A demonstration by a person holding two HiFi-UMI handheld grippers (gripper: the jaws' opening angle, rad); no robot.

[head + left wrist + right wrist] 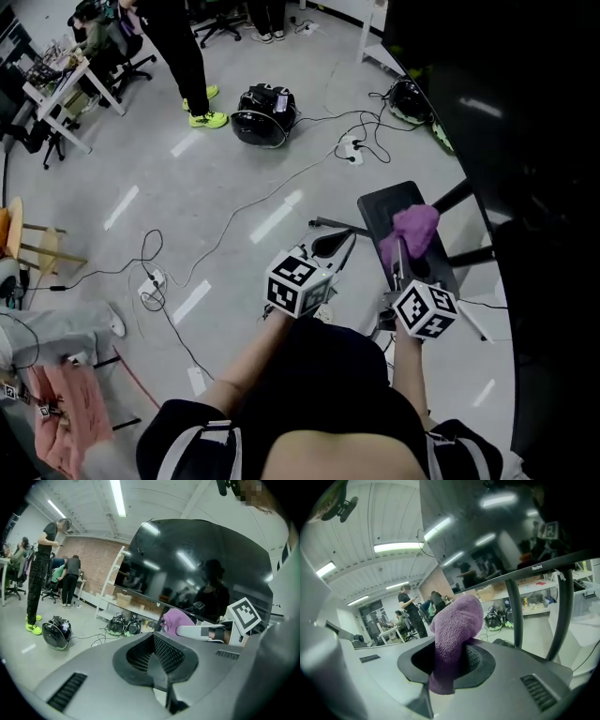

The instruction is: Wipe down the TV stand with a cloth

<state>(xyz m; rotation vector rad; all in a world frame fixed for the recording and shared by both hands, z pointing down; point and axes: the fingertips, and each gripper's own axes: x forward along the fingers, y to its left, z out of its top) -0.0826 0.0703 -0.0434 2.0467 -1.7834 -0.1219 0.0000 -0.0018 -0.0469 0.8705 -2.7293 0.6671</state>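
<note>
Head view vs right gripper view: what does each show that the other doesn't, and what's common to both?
Head view only: the left gripper, the stand's flat base, and cables across the floor.

Right gripper view only: how the right gripper has its jaws, shut on the purple cloth. It also shows the ceiling lights and the Redmi label on the TV's lower edge.

Both: the purple cloth, the TV and the stand's posts.
</note>
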